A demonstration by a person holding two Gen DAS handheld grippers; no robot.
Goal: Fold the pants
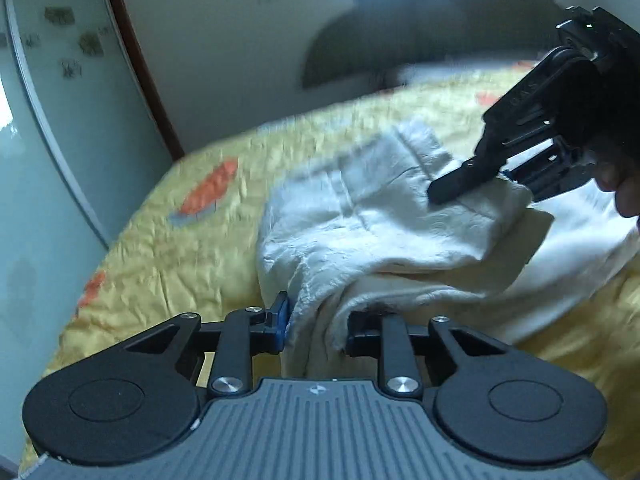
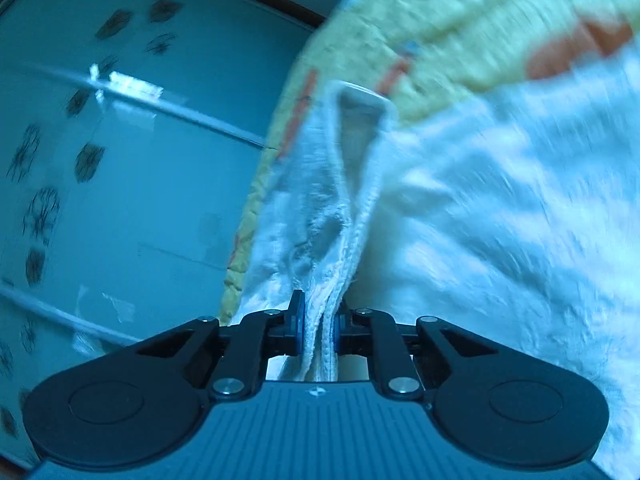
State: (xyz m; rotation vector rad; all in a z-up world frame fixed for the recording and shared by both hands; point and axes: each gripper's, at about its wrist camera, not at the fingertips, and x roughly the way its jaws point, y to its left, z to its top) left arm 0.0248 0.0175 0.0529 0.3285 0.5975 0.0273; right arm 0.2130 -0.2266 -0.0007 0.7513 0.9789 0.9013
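The white fleecy pants (image 1: pixel 384 220) lie bunched on a yellow quilt (image 1: pixel 160 248). My left gripper (image 1: pixel 316 330) is shut on a bunched edge of the pants at the near side. My right gripper (image 1: pixel 472 184) comes in from the upper right and pinches another part of the pants, lifted a little off the bed. In the right wrist view my right gripper (image 2: pixel 320 330) is shut on a thick fold of the pants (image 2: pixel 500 208), which hang down in front of it. A hem or leg opening (image 2: pixel 360 100) shows beyond.
The yellow quilt with orange patches (image 2: pixel 460 20) covers the bed. A pale frosted sliding door with leaf prints (image 1: pixel 48 120) stands left of the bed, and it also shows in the right wrist view (image 2: pixel 120 140). A dark pile (image 1: pixel 420 24) sits at the far side by the wall.
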